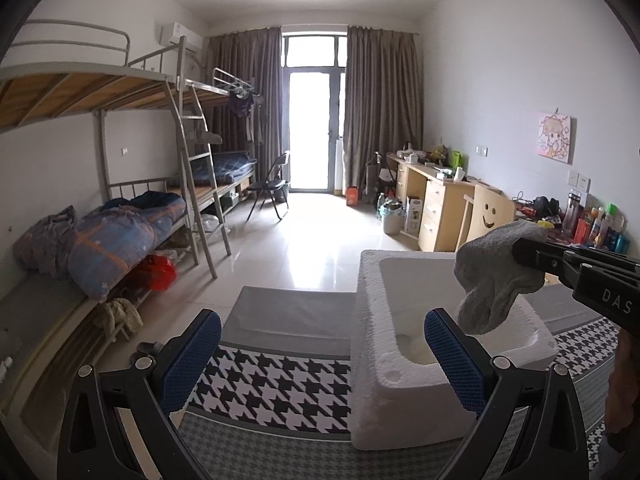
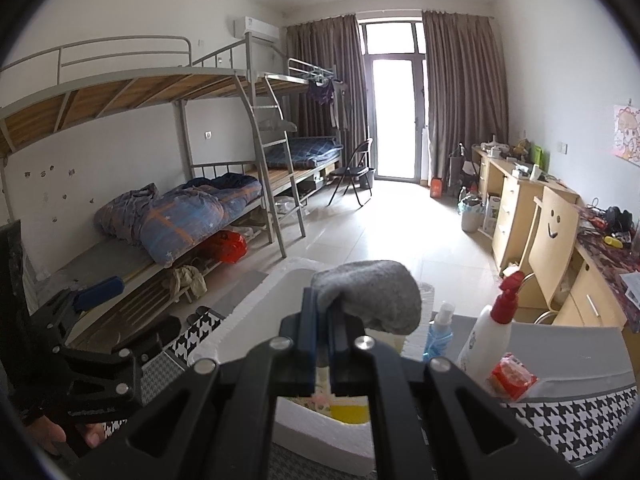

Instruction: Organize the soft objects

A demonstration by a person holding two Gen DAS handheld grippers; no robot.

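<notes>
Grey sock (image 2: 372, 296) crumpled, drooping over white foam box (image 1: 372, 364); right gripper (image 2: 322, 320) fingers pinch it; left gripper (image 1: 324, 344) wide open, empty.

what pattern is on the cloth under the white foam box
Black-and-white houndstooth cloth under the foam box, clearest in the left wrist view.

Matt grey knit sock (image 1: 500, 276), rough white foam box (image 1: 404, 396), glossy floor tiles (image 1: 312, 248).

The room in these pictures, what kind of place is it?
Most likely a shared dormitory room. Metal bunk beds with a ladder stand along one wall, wooden study desks crowded with personal things line the other, and a rolled blue quilt lies on a lower bunk.
</notes>
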